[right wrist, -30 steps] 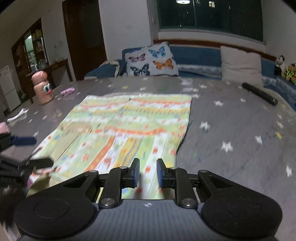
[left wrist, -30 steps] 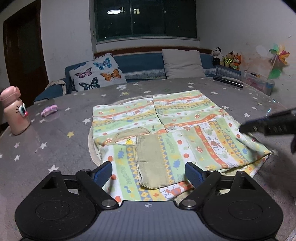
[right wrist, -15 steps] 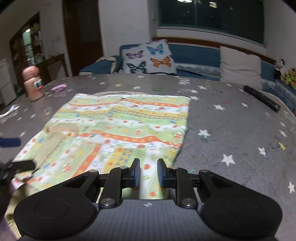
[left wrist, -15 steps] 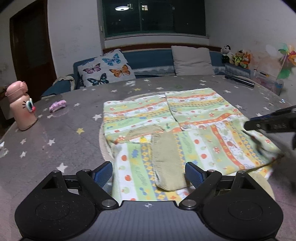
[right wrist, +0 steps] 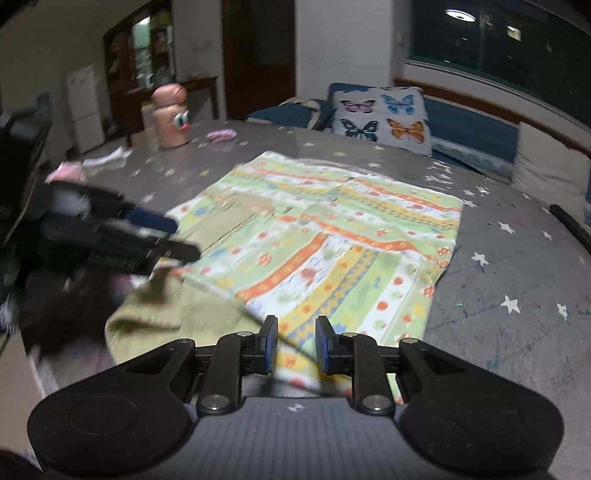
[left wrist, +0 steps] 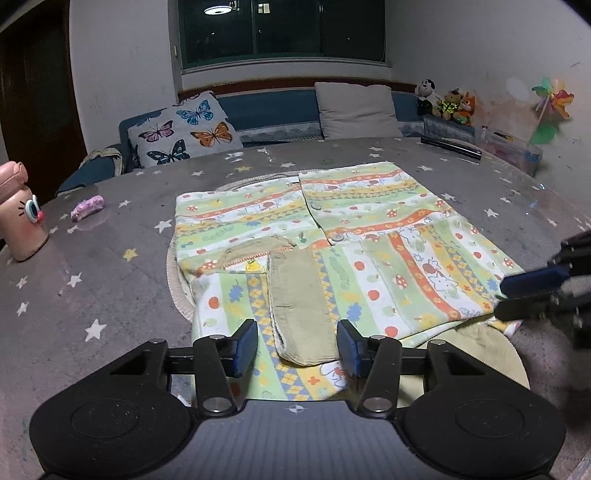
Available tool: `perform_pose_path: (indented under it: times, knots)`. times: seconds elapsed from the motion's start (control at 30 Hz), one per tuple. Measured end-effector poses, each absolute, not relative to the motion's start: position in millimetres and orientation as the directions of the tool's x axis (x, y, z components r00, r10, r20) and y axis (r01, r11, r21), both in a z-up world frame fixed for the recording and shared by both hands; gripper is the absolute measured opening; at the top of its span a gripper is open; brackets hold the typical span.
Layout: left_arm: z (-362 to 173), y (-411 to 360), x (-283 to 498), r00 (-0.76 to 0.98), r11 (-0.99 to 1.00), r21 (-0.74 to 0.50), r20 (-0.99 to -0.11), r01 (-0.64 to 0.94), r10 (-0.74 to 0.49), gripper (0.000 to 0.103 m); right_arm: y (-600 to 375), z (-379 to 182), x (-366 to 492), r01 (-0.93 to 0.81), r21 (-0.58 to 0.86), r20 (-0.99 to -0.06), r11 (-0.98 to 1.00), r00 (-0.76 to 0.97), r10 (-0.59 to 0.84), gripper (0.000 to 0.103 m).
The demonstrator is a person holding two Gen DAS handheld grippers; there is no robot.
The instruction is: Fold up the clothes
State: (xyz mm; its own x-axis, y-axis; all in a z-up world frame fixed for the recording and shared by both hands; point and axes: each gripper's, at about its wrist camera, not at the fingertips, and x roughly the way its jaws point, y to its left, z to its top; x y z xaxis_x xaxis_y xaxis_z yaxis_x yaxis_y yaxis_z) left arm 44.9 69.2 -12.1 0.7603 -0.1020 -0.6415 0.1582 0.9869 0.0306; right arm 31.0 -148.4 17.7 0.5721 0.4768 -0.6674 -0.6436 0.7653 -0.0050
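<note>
A: Left gripper [left wrist: 297, 345]?
B: Spread wide, clamping nothing. Hovering over the near hem of the patterned garment [left wrist: 332, 236], fingers [left wrist: 243, 345] straddling the khaki sleeve cuff [left wrist: 301, 310].

A: Right gripper [right wrist: 295, 345]?
B: Parted, narrow gap between pads. Garment's near edge showing through the gap; can't tell if touching cloth. Nothing pinched. Seen from the left wrist view too [left wrist: 532, 291], low at the garment's right corner, blurred.

A: Garment location?
B: Flat on the grey star-print table [left wrist: 110, 288], roughly centred, on a round woven mat [left wrist: 175, 291] poking out at the left side. Button placket facing up, collar end toward the sofa. Both sleeves folded across the front, khaki cuff lying on top, pointing toward the left camera. Olive lining [right wrist: 155, 306] exposed at the near corner, between the two grippers.

A: Anything else on the table?
B: Pink cartoon-face bottle [left wrist: 20, 214] at far left edge, upright. Small pink crumpled item [left wrist: 86, 207] beside it, well apart from the garment. Black bar [left wrist: 452, 146] at the far right. Clear plastic box [left wrist: 511, 151] just behind that, pinwheel [left wrist: 552, 101] above.

A: Background?
B: Blue sofa [left wrist: 273, 110], butterfly cushion [left wrist: 184, 129], beige cushion [left wrist: 356, 110], plush toys [left wrist: 445, 99] at the corner. Dark window [left wrist: 284, 31] above.
</note>
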Motion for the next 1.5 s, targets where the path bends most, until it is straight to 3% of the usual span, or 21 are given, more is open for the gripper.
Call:
perform_pose_path:
  times: [0.17,0.23,0.37,0.43,0.53,0.57,0.63,0.67,0.73,0.77,0.8,0.87,1.07,1.23,1.5]
  knots:
    - [-10.3,67.8,43.3,0.759,0.986,0.016,-0.641,0.163,-0.115,0.027,-137.2,9.5,21.4,-0.677,-0.106,-0.660,0.728,0.596,0.458,0.022]
    - [-8.3,67.3,42.7,0.764,0.987,0.020,-0.636,0.158,-0.109,0.010,-133.1,7.1,18.3,-0.684,-0.153,-0.655,0.713,0.611,0.445,0.021]
    - [-5.8,71.7,41.7,0.764,0.990,0.005,-0.636,0.143,-0.107,0.008,-125.8,2.4,11.8,-0.694,-0.241,-0.643,0.679,0.638,0.424,0.019]
    - [-4.9,73.3,39.1,0.765,0.990,0.001,-0.635,0.138,-0.106,0.009,-125.6,1.3,8.9,-0.692,-0.262,-0.635,0.672,0.648,0.420,0.007]
    - [-5.9,73.8,37.3,0.763,0.991,0.008,-0.639,0.132,-0.096,0.012,-128.2,3.0,7.5,-0.691,-0.254,-0.633,0.677,0.648,0.424,0.003]
    - [-6.7,74.0,37.4,0.761,0.992,0.010,-0.643,0.128,-0.092,0.015,-129.2,3.9,7.0,-0.690,-0.250,-0.632,0.679,0.648,0.425,0.003]
    - [-8.5,74.7,38.1,0.753,0.993,0.008,-0.652,0.118,-0.084,0.036,-130.5,6.0,7.2,-0.687,-0.244,-0.628,0.685,0.650,0.428,0.002]
    - [-9.4,75.1,38.5,0.752,0.993,0.006,-0.654,0.114,-0.083,0.036,-131.2,7.2,7.5,-0.685,-0.241,-0.625,0.688,0.652,0.430,0.002]
    - [-10.7,76.5,38.9,0.748,0.993,-0.006,-0.657,0.117,-0.092,0.032,-132.9,10.5,8.3,-0.680,-0.232,-0.619,0.696,0.655,0.434,0.001]
    - [-10.3,77.1,38.8,0.747,0.993,-0.012,-0.657,0.120,-0.098,0.027,-133.9,12.0,9.2,-0.677,-0.225,-0.617,0.701,0.656,0.436,0.001]
    - [-9.2,77.6,38.4,0.748,0.992,-0.018,-0.655,0.123,-0.105,0.012,-134.9,13.5,10.0,-0.674,-0.219,-0.614,0.705,0.657,0.438,0.001]
    - [-7.1,78.6,37.5,0.750,0.991,-0.031,-0.651,0.128,-0.117,0.006,-136.9,15.9,10.8,-0.665,-0.214,-0.606,0.715,0.665,0.437,0.000]
    - [10.1,84.5,29.8,0.768,0.986,-0.105,-0.618,0.133,-0.169,0.005,-142.8,22.3,8.7,-0.668,-0.201,-0.598,0.717,0.663,0.450,0.000]
    - [22.8,84.7,26.9,0.783,0.983,-0.131,-0.595,0.130,-0.183,0.005,-134.9,13.8,4.7,-0.698,-0.226,-0.614,0.680,0.644,0.456,0.009]
    - [35.4,88.6,29.7,0.786,0.977,-0.172,-0.584,0.124,-0.202,0.005,-122.5,-2.7,7.6,-0.702,-0.288,-0.620,0.652,0.655,0.431,0.010]
